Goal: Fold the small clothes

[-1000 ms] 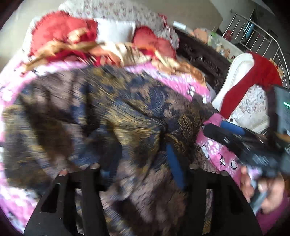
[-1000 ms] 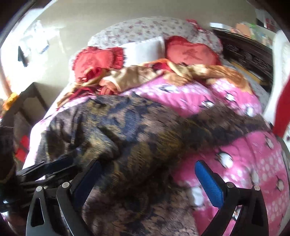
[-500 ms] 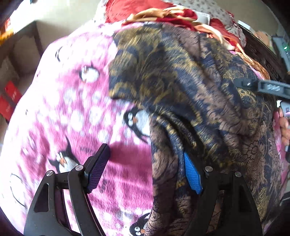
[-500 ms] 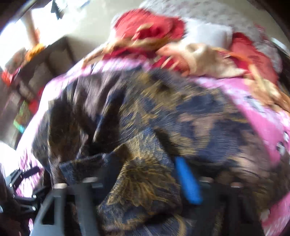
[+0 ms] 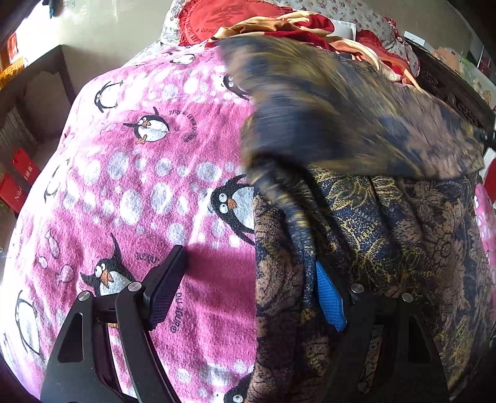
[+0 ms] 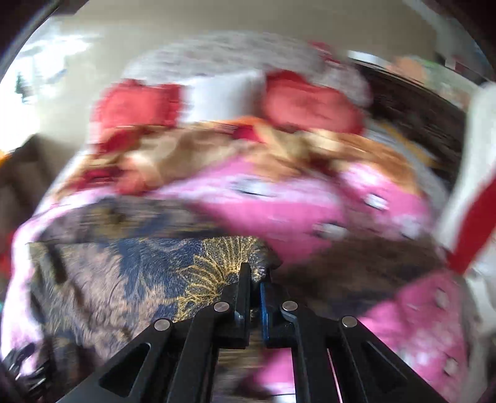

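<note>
Right gripper (image 6: 254, 279) is clamped tight now, jaws having just snapped closed on an edge of the dark batik-print garment (image 6: 148, 279); that edge is pinched between the pads, though the right wrist view is heavily blurred. Left gripper (image 5: 248, 285) stands wide, its jaws having been opening a moment back but steady now; its black finger (image 5: 167, 285) rests over the pink penguin blanket (image 5: 139, 170), its blue-padded finger (image 5: 330, 305) tucked against a fold of the garment (image 5: 387, 223), nothing pinched. The garment lies across the right half of the bed, on the blanket; its upper flap is smeared with motion. Red heart cushions (image 5: 229, 15) and a crumpled orange-gold cloth (image 5: 310, 28) sit at the head of the bed.
</note>
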Motion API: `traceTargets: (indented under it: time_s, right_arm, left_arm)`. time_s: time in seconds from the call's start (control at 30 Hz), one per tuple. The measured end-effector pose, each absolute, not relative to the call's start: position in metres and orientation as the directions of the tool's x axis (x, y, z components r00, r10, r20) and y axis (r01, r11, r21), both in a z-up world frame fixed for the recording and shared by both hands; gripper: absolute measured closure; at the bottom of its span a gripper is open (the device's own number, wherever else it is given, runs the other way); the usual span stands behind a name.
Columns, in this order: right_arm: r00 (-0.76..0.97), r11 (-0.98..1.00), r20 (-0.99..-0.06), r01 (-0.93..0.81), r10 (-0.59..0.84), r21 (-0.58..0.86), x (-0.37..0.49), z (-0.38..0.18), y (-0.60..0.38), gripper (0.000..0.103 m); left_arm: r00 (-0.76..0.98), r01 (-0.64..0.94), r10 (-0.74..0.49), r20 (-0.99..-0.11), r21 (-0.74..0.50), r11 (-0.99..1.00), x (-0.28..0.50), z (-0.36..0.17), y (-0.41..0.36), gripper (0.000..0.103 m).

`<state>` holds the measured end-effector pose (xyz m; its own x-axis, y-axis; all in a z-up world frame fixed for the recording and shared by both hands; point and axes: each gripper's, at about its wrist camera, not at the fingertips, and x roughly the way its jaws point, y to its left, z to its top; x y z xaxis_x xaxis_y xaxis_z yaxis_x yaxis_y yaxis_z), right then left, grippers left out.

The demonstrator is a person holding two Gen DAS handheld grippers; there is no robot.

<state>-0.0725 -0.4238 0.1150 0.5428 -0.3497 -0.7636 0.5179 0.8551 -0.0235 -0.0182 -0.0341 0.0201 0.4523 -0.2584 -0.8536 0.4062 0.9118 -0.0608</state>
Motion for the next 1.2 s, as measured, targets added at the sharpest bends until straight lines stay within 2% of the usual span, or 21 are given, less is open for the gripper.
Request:
traceTargets:
  time_s: [0.1,0.17,0.23,0.3,0.37,0.43,0.57,0.7,0.8,0.83,0.87,0.9,0.97,1.1,1.2]
  right_arm:
    - [0.496,0.869,-0.827,0.494,-0.264,0.018,-0.072,0.099,-0.440,0.098]
    - [0.507,0.880,-0.821,0.474,-0.262,0.012,-0.073,0.104,-0.433,0.089]
    - [0.547,0.873,-0.776,0.487,-0.314,-0.011,-0.079,0.122,-0.421,0.041]
    - [0.648,0.889,-0.711,0.452,-0.273,0.071,-0.081,0.140,-0.399,0.028]
    - [0.704,0.932,-0.696,0.330,-0.139,0.148,-0.067,0.149,-0.368,0.028]
    - [0.706,0.968,-0.707,0.195,-0.027,0.158,-0.043,0.154,-0.324,0.028]
    - [0.690,0.977,-0.699,-0.054,0.187,0.207,-0.003,0.150,-0.246,0.028]
    - [0.700,0.979,-0.685,-0.160,0.204,0.128,0.046,0.137,-0.196,0.028]
    - [0.631,0.963,-0.746,-0.266,0.214,0.051,0.092,0.116,-0.164,0.028]
    - [0.614,0.955,-0.762,-0.295,0.205,0.020,0.102,0.109,-0.154,0.035]
    - [0.572,0.940,-0.792,-0.341,0.212,0.005,0.115,0.099,-0.144,0.052]
    - [0.530,0.928,-0.819,-0.373,0.219,0.007,0.123,0.091,-0.138,0.099]
    - [0.525,0.925,-0.826,-0.380,0.204,-0.013,0.137,0.085,-0.133,0.099]
    - [0.553,0.934,-0.777,-0.337,0.300,0.121,0.157,0.085,-0.131,0.099]
    - [0.554,0.950,-0.788,-0.288,0.266,0.119,0.167,0.066,-0.127,0.098]
  left_arm:
    - [0.440,0.406,-0.261,-0.860,-0.068,0.911,-0.016,0.023,-0.034,0.025]
    - [0.445,0.398,-0.272,-0.853,-0.083,0.914,-0.012,0.031,-0.030,0.025]
    - [0.471,0.374,-0.273,-0.839,-0.090,0.923,-0.006,0.038,-0.026,0.025]
    - [0.475,0.348,-0.271,-0.837,-0.104,0.932,0.007,0.041,-0.025,0.025]
    - [0.450,0.336,-0.268,-0.852,-0.116,0.935,0.020,0.037,-0.027,0.025]
    - [0.459,0.309,-0.244,-0.854,-0.104,0.945,0.029,0.036,-0.024,0.025]
    - [0.464,0.228,-0.271,-0.843,-0.182,0.956,0.037,0.037,0.001,0.025]
    - [0.463,0.263,-0.272,-0.843,-0.162,0.951,0.039,0.037,-0.002,0.025]
    - [0.468,0.275,-0.266,-0.843,-0.147,0.950,0.042,0.036,-0.006,0.025]
    - [0.467,0.271,-0.273,-0.841,-0.158,0.950,0.044,0.035,-0.006,0.025]
    - [0.466,0.267,-0.287,-0.837,-0.176,0.948,0.044,0.035,-0.003,0.025]
    - [0.468,0.267,-0.301,-0.831,-0.191,0.944,0.045,0.035,-0.004,0.025]
    - [0.477,0.277,-0.325,-0.817,-0.211,0.937,0.044,0.035,0.001,0.025]
    - [0.489,0.270,-0.362,-0.794,-0.257,0.928,0.042,0.037,0.017,0.025]
    - [0.499,0.257,-0.362,-0.787,-0.265,0.929,0.042,0.045,0.023,0.025]
